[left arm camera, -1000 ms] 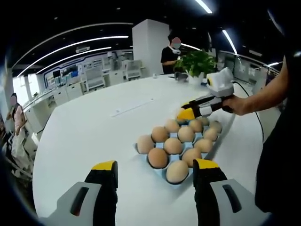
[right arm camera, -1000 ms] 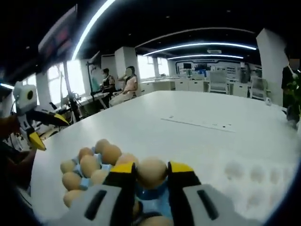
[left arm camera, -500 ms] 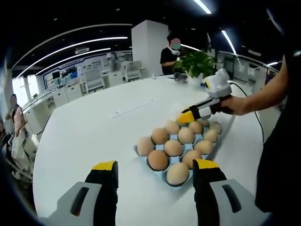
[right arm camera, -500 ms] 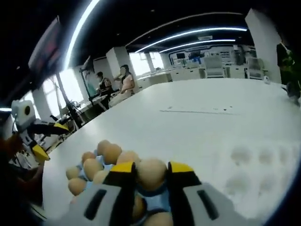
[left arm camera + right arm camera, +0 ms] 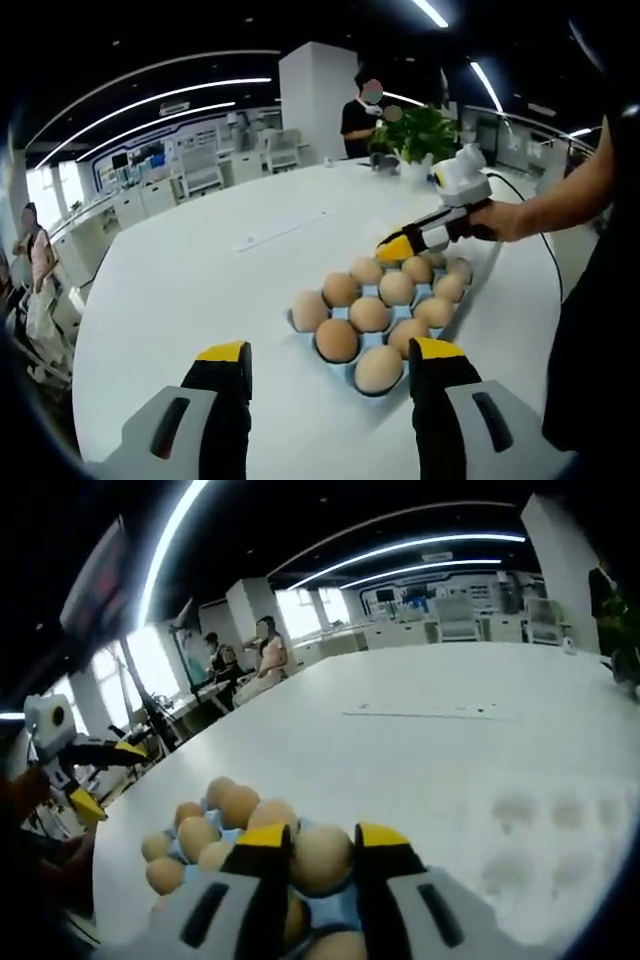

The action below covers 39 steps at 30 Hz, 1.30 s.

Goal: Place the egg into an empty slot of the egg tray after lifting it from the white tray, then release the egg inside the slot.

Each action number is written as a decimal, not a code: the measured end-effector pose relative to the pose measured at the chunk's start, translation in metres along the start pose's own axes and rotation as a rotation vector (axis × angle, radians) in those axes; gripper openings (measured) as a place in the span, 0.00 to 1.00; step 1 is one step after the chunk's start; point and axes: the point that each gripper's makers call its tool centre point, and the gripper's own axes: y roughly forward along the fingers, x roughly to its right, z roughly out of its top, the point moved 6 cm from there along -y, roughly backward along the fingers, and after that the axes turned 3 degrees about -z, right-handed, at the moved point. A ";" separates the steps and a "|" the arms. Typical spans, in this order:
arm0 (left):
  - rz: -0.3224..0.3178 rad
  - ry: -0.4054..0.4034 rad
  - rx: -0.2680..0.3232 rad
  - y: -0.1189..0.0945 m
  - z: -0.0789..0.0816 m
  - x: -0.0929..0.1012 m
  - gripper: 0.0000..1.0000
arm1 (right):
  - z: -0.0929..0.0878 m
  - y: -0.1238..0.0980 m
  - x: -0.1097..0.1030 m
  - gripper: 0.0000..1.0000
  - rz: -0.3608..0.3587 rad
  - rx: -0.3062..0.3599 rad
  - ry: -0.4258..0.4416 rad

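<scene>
In the right gripper view, nearest to us, our right hand-held gripper (image 5: 318, 858) is closed narrow on the egg (image 5: 320, 857), which sits between its yellow tips directly over the blue egg tray (image 5: 335, 913); the step in hand, as we judge it, is the lowering and letting go. To do it well we want the egg seated in its slot before the jaws part, and we want them to part only a little, since filled eggs (image 5: 225, 802) lie just beyond and to the left of the tips; whether the slot below is truly empty we cannot tell, as the egg hides it. Our left hand-held gripper (image 5: 332, 366) hangs wide open and empty, with the tray's near edge just ahead of its tips. Farther off, the white surface (image 5: 420, 750) runs bare beyond the right hand-held gripper, giving open room to withdraw; to its right lies the white tray (image 5: 560, 830), its dimples faint.
</scene>
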 end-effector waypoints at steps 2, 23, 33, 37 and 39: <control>-0.002 0.000 0.001 0.000 0.000 0.001 0.64 | 0.007 -0.009 -0.001 0.24 -0.008 0.061 -0.058; -0.003 0.004 -0.003 0.003 0.002 0.004 0.64 | -0.002 -0.183 0.197 0.24 -0.798 0.269 -0.006; 0.004 0.003 -0.013 0.001 0.002 0.005 0.64 | -0.024 -0.181 0.228 0.26 -0.813 0.175 -0.004; 0.011 0.003 -0.016 0.000 0.001 0.004 0.64 | -0.026 -0.180 0.225 0.27 -0.796 0.179 0.003; 0.010 -0.001 -0.015 -0.001 0.000 0.004 0.64 | -0.027 -0.181 0.224 0.27 -0.790 0.198 -0.015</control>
